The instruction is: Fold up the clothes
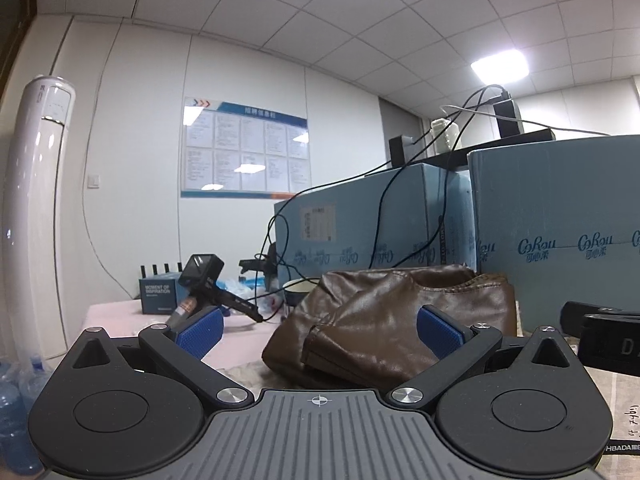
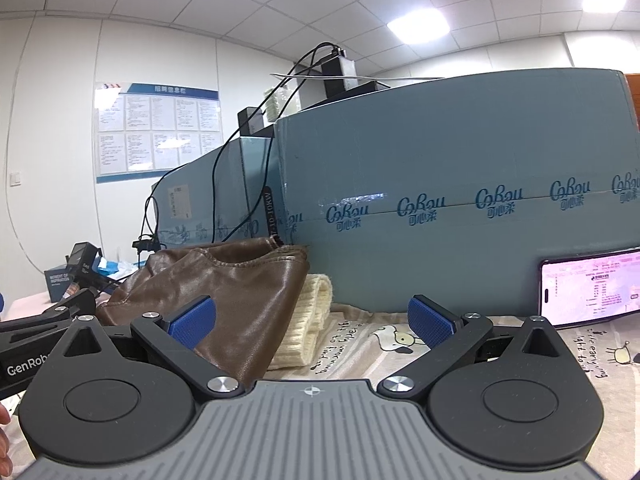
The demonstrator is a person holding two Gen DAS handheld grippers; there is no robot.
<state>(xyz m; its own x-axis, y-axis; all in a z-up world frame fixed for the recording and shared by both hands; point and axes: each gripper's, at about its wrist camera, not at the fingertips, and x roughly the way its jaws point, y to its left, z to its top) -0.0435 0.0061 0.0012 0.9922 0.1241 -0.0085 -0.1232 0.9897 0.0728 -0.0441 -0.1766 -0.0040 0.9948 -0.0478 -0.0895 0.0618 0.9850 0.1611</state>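
Bench [image 2: 500,360] under a cartoon-printed cloth, blue cartons [image 2: 460,160] behind; brown leather garment [image 1: 384,320] folded; both hand-held grippers, left [image 1: 318,330] and right [image 2: 312,320], spread wide, empty.

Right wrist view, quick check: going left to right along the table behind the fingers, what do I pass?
Small blue box → brown leather garment → cream knitted piece → lit phone leaning against the big blue carton.

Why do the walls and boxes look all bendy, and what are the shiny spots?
Left wrist view: the fisheye lens bends the tall white air conditioner; the crumpled brown leather garment shines with glare. Right wrist view: the big blue-grey cardboard box bulges; the square ceiling light glows overbright.
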